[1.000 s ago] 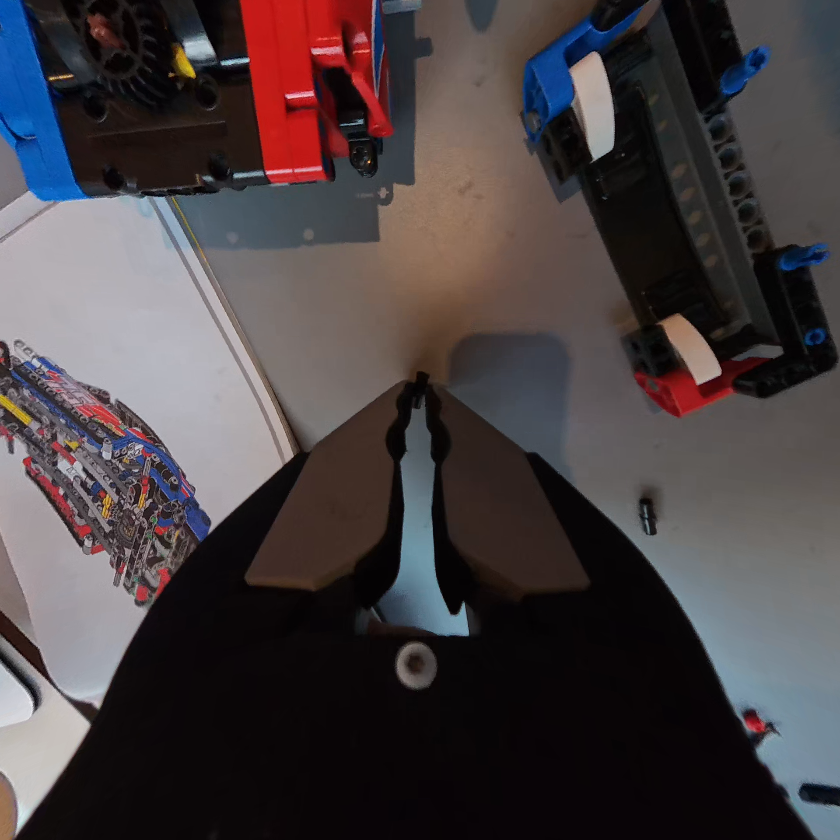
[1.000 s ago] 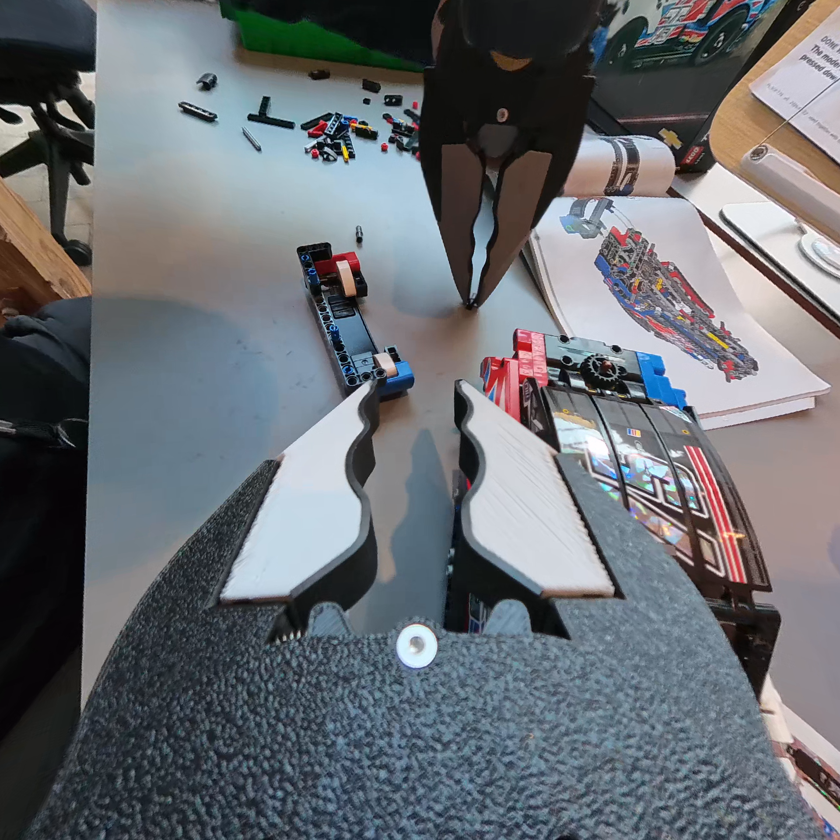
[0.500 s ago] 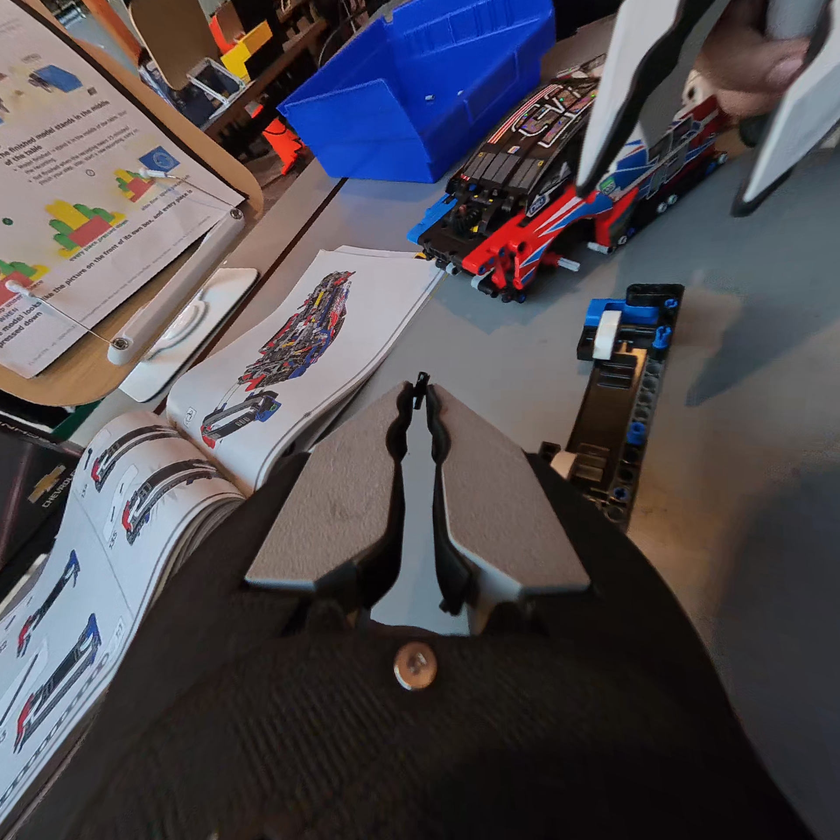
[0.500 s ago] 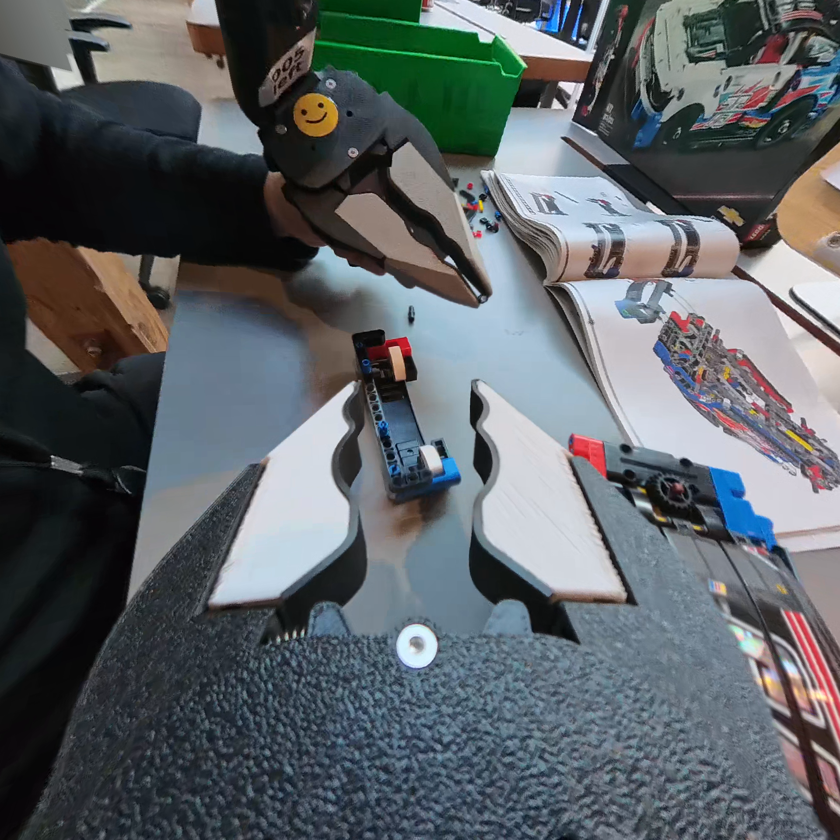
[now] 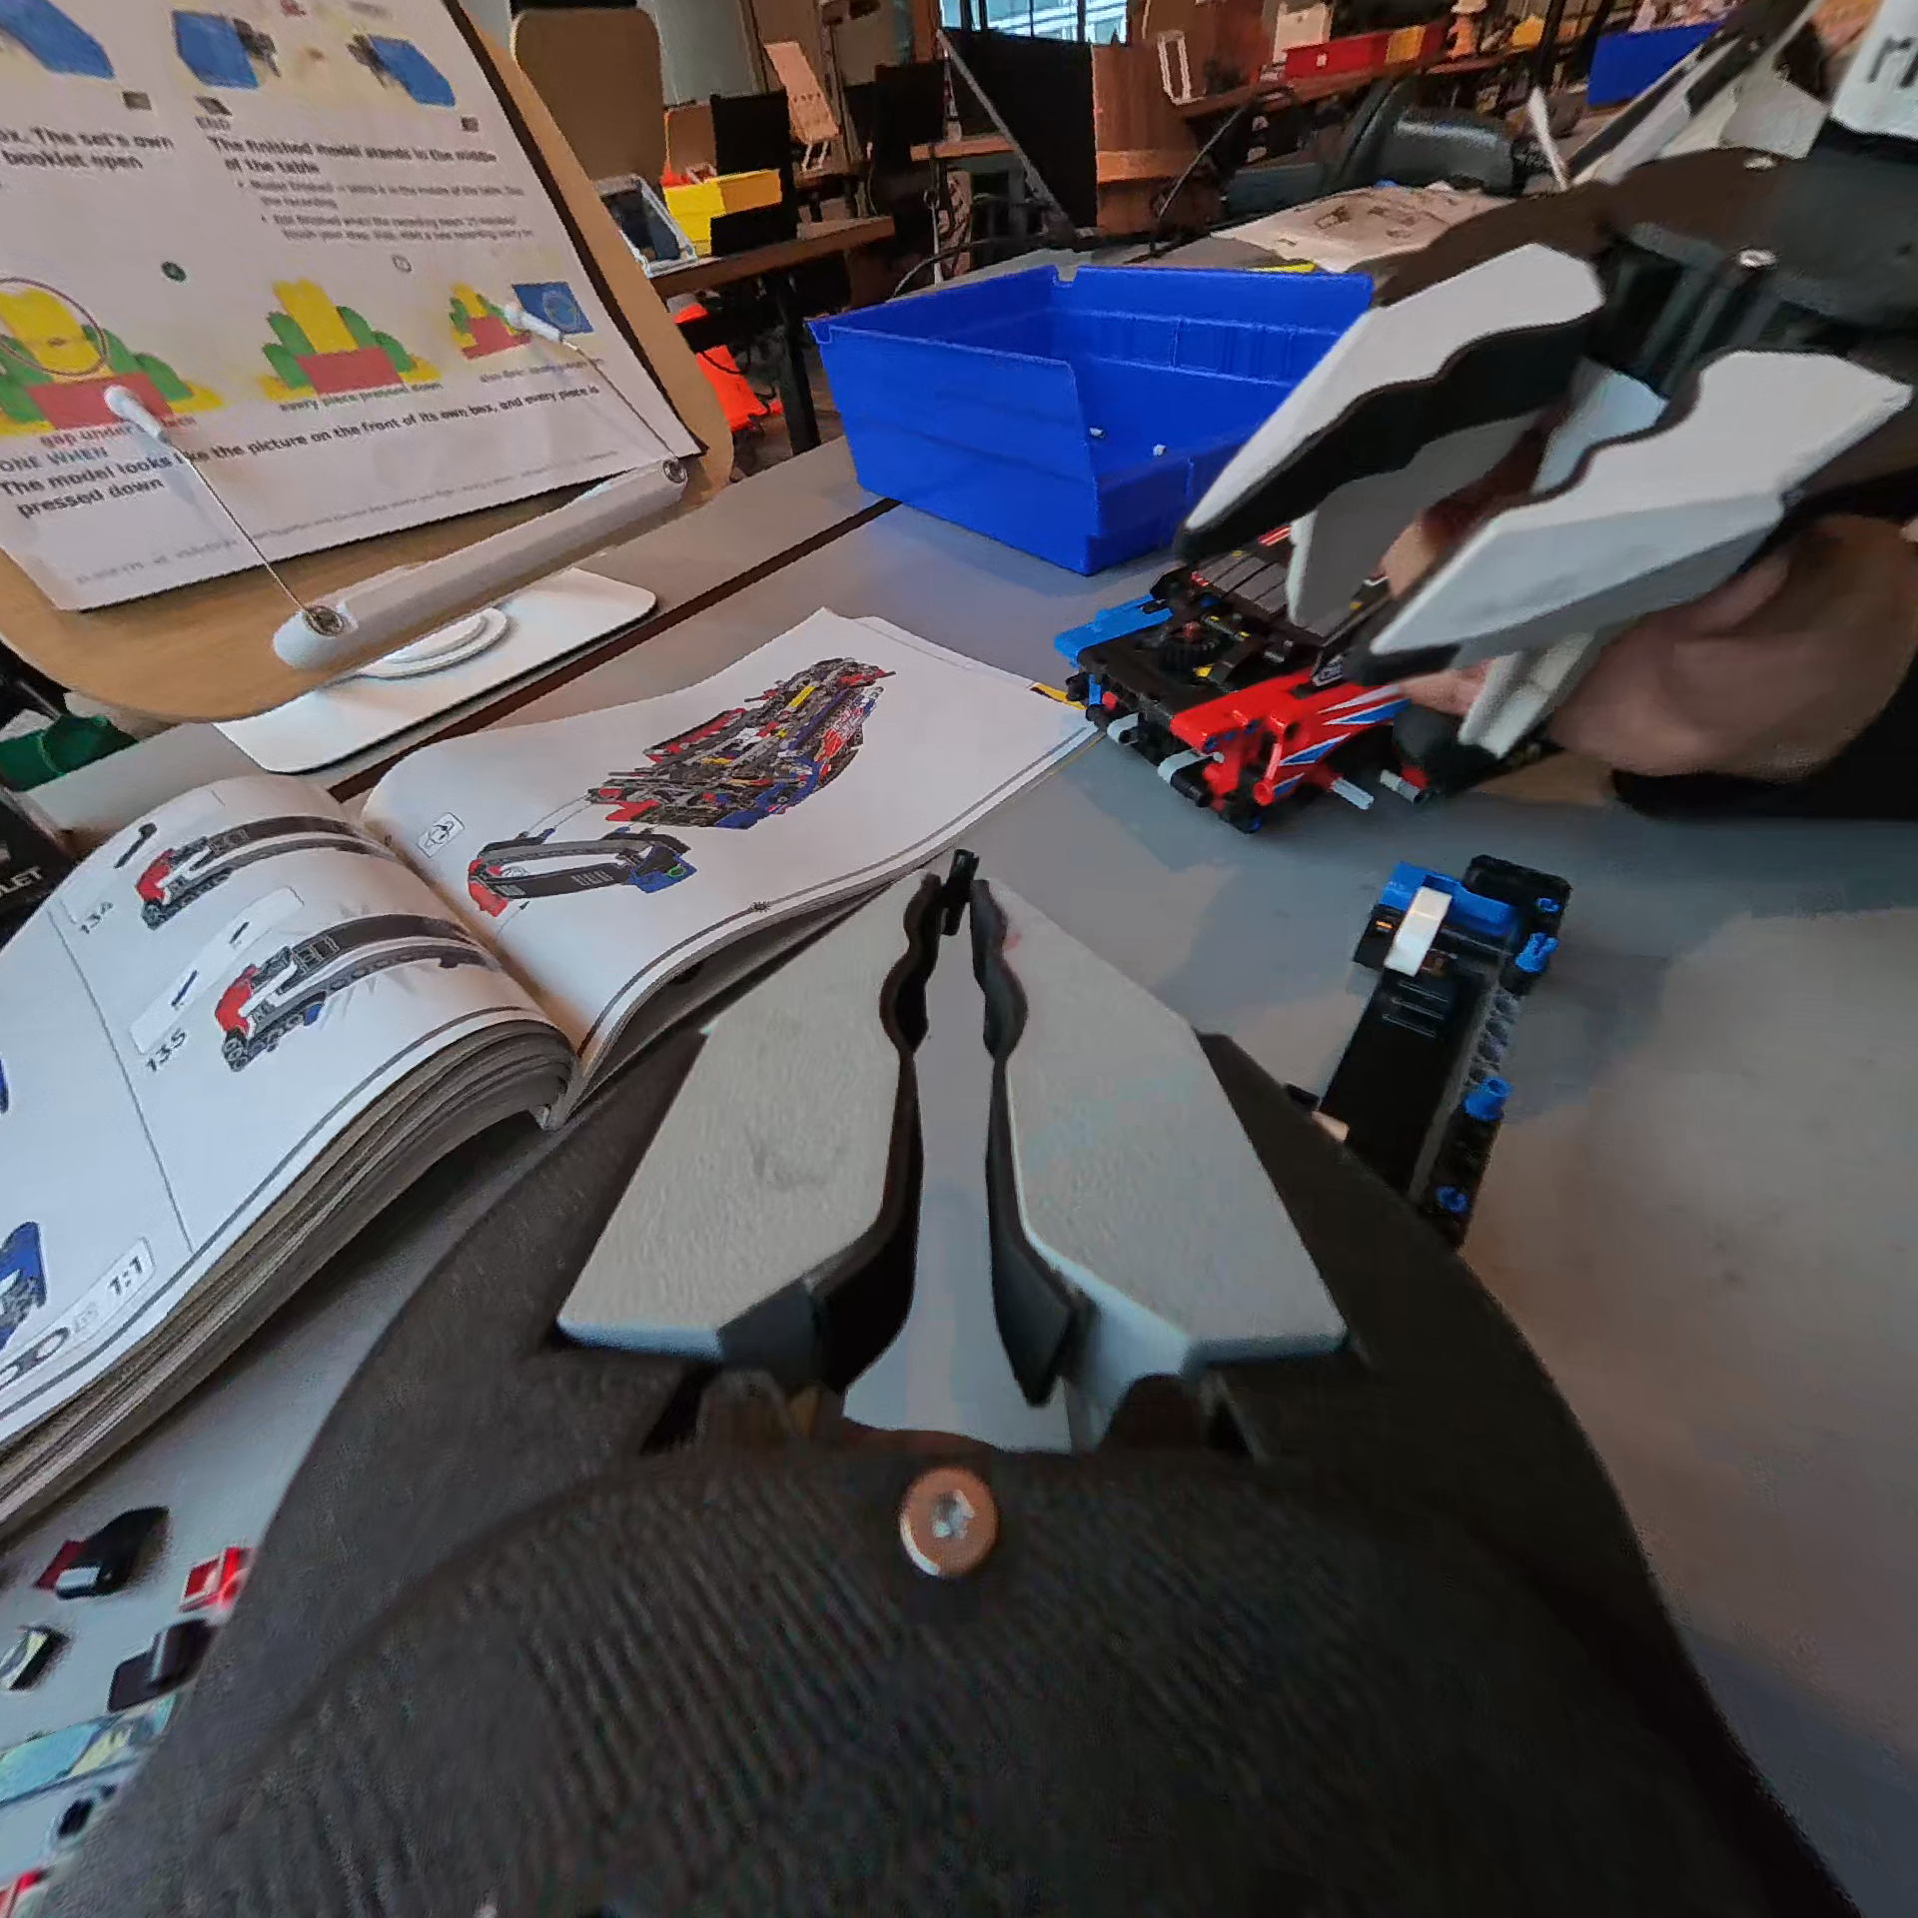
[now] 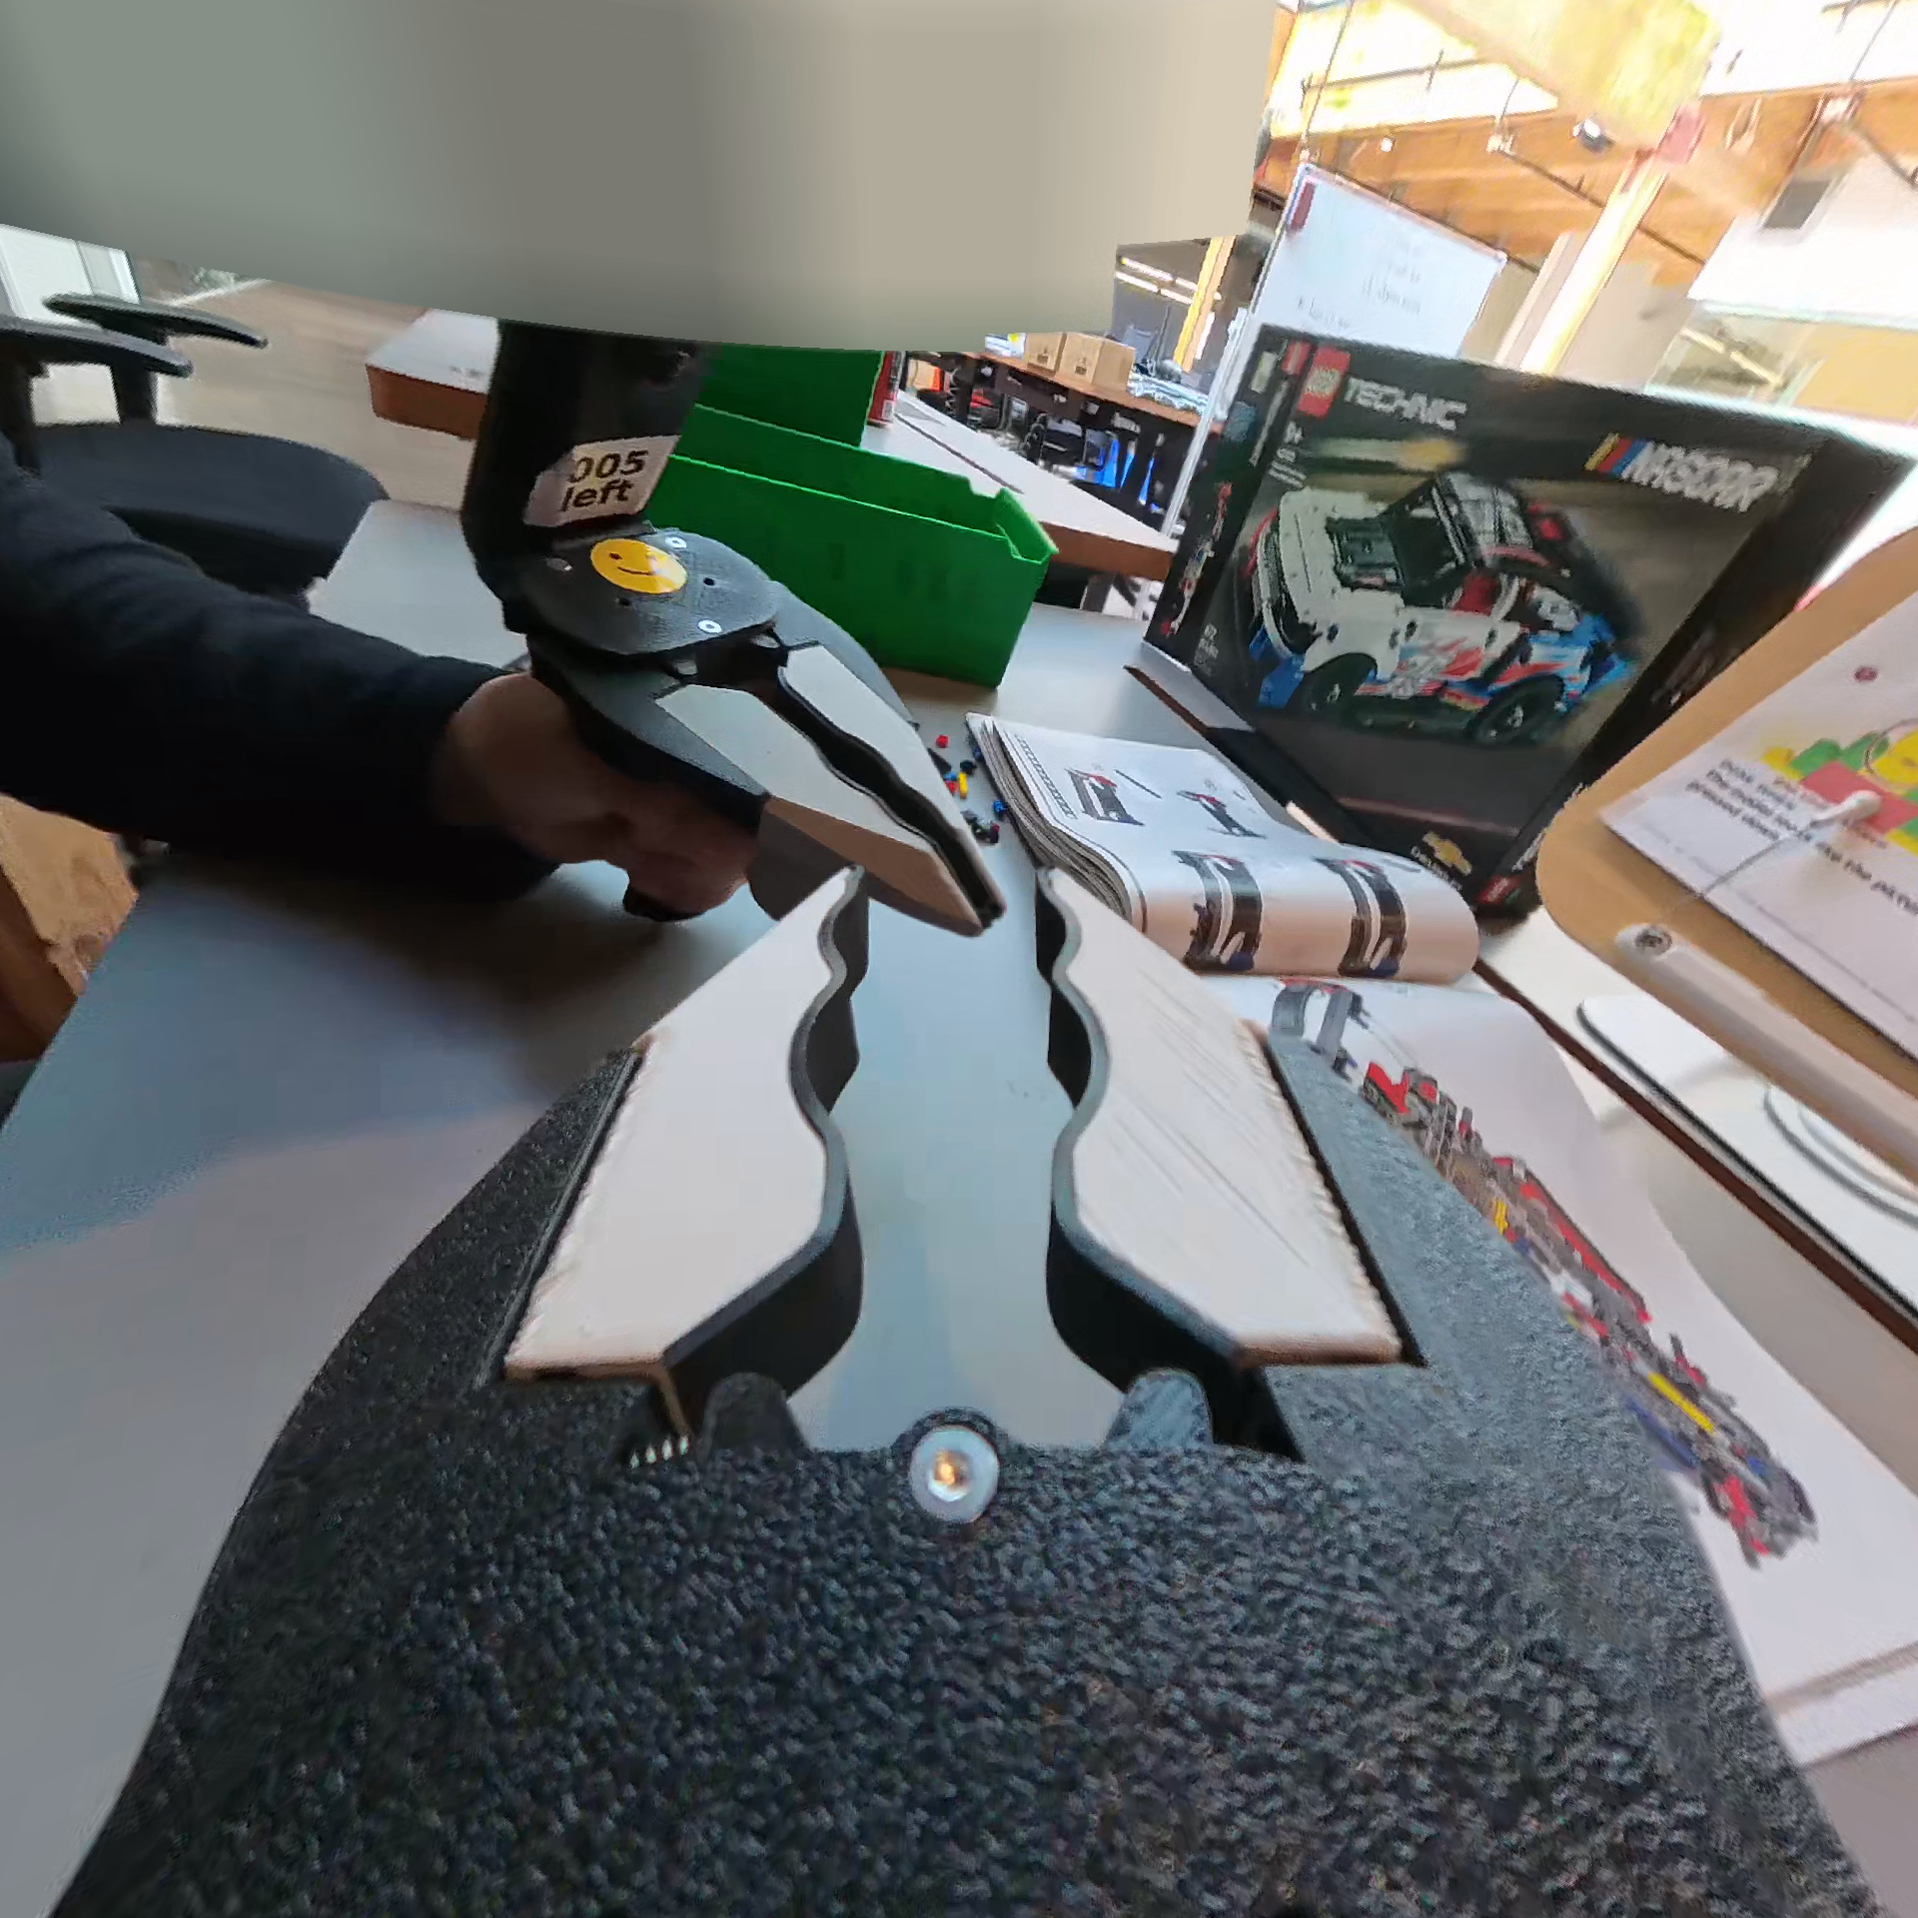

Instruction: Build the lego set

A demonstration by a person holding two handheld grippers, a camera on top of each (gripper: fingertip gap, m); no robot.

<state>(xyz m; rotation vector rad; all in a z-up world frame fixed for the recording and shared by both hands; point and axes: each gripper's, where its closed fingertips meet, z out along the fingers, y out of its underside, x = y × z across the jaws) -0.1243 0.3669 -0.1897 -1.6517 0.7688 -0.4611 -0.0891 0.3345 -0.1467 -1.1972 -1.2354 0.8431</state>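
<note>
My left gripper (image 5: 957,895) is shut on a small black pin (image 5: 961,864) that sticks out of its tips, held above the table. A black beam sub-assembly (image 5: 1427,1048) with blue and white parts lies to its right. The red, blue and black car model (image 5: 1240,716) stands farther back. My right gripper (image 6: 950,901) is open and empty; in the left wrist view it (image 5: 1287,602) hovers over the car model. In the right wrist view the left gripper's tips (image 6: 981,913) point into the gap between my right fingers.
The open instruction booklet (image 5: 644,830) lies to the left, also shown in the right wrist view (image 6: 1225,882). A blue bin (image 5: 1090,394) and a sign stand (image 5: 446,644) are behind. A green bin (image 6: 851,550), the set's box (image 6: 1505,623) and loose pieces (image 6: 965,789) are across the table. The left gripper's tips are roughly 7 cm from the right gripper's.
Both grippers have lifted from the table and tilted up to face each other. The left stays shut on the pin, the right stays open.
</note>
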